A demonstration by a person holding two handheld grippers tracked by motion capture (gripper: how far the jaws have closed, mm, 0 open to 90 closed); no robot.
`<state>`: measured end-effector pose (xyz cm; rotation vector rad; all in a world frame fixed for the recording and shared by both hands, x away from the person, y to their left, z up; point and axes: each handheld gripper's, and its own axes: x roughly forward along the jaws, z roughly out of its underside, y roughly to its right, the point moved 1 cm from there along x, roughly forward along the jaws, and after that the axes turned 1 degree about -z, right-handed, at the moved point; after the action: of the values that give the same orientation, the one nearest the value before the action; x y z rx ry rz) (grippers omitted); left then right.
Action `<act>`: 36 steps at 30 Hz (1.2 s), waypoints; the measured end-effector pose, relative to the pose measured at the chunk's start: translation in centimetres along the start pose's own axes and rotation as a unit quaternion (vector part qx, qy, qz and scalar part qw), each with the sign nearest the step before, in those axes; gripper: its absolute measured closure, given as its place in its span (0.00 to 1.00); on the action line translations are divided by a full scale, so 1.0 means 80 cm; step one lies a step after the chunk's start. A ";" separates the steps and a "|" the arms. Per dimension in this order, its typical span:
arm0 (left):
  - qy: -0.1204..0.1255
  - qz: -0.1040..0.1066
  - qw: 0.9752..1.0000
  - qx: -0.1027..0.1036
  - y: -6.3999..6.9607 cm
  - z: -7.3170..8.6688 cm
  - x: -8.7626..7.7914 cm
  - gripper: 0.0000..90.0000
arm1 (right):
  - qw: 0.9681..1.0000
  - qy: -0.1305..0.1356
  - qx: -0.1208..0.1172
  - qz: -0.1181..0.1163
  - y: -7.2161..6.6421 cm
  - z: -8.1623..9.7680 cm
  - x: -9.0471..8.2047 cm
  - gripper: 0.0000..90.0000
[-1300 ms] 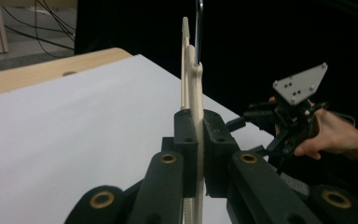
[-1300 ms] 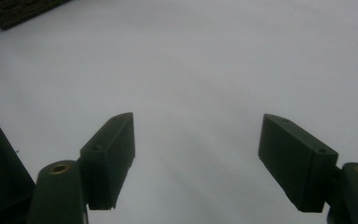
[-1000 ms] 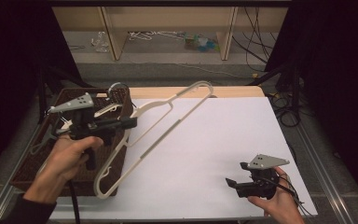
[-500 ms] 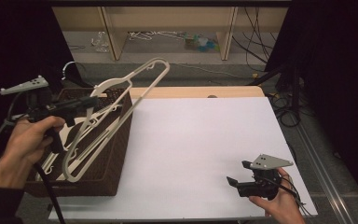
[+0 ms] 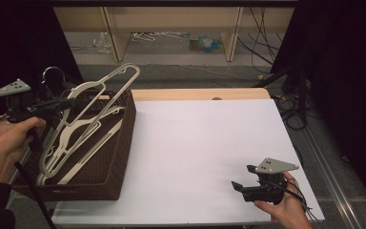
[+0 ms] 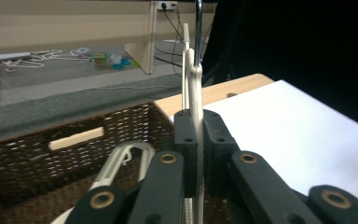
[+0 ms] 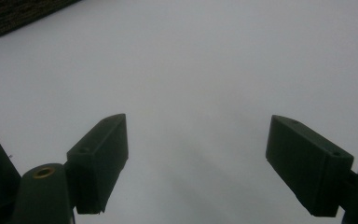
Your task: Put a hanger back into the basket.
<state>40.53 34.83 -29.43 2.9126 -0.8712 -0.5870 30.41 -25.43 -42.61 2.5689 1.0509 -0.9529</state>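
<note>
A cream plastic hanger (image 5: 104,90) with a metal hook (image 5: 52,74) is held over the brown wicker basket (image 5: 124,143) at the table's left. My left gripper (image 5: 69,101) is shut on the hanger near its hook, and the hanger tilts with its far end above the basket's rim. In the left gripper view the hanger (image 6: 196,88) stands edge-on between my shut jaws. More cream hangers (image 5: 83,148) lie inside the basket. My right gripper (image 5: 242,181) rests open near the table's front right, over the white sheet (image 7: 205,70), with nothing between its fingers.
The white sheet (image 5: 205,152) covers most of the table, with a wooden strip (image 5: 200,93) at its far edge. Beyond the table stands a low wooden shelf (image 5: 171,19) with clutter on the floor. Cables (image 5: 290,102) hang at the right.
My left gripper has carried the hanger from the white sheet leftward to over the basket and lowered it toward the other hangers. My right gripper has stayed put.
</note>
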 end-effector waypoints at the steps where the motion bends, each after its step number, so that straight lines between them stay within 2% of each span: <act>1: 0.000 -0.002 1.000 0.002 -0.004 0.002 0.001 0.95 | 1.000 0.000 0.000 0.000 0.000 0.000 0.000 0.24; 3: -0.006 -0.003 1.000 0.002 -0.012 0.006 0.002 0.95 | 1.000 0.000 -0.003 0.001 0.000 0.000 0.001 0.24; 5: -0.013 -0.005 1.000 0.010 -0.019 0.011 0.004 0.95 | 1.000 0.000 -0.004 0.000 0.000 0.001 0.001 0.24; 7: -0.019 -0.005 1.000 0.019 -0.024 0.017 0.006 0.95 | 1.000 0.000 -0.002 -0.001 0.000 0.000 0.001 0.24; 13: -0.035 -0.009 0.999 0.026 -0.036 0.035 0.007 0.95 | 1.000 -0.001 -0.005 -0.001 0.000 0.001 0.002 0.24; 20: -0.034 -0.009 0.999 0.019 -0.053 0.053 -0.005 0.95 | 1.000 -0.002 -0.003 -0.001 0.000 0.001 0.002 0.24; 25: -0.051 -0.004 0.999 0.018 -0.058 0.066 -0.007 0.95 | 1.000 -0.002 -0.006 -0.004 0.000 0.001 0.003 0.24; 28: -0.059 0.000 0.998 0.010 -0.061 0.074 -0.004 0.95 | 1.000 -0.005 -0.003 -0.005 -0.002 0.001 0.003 0.24; 33: -0.081 -0.003 0.997 0.001 -0.062 0.085 0.008 0.95 | 1.000 -0.003 -0.004 -0.004 -0.001 0.001 0.003 0.24; 35: -0.093 -0.008 0.996 0.001 -0.062 0.090 0.015 0.95 | 1.000 -0.003 -0.005 -0.005 -0.001 0.001 0.003 0.24; 36: -0.108 -0.015 0.994 0.004 -0.063 0.092 0.018 0.95 | 1.000 -0.003 -0.005 -0.005 -0.001 0.001 0.003 0.24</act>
<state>41.54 38.76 -37.51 2.9134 -0.8516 -0.9171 30.42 -25.28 -42.81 2.5529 1.0641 -0.9552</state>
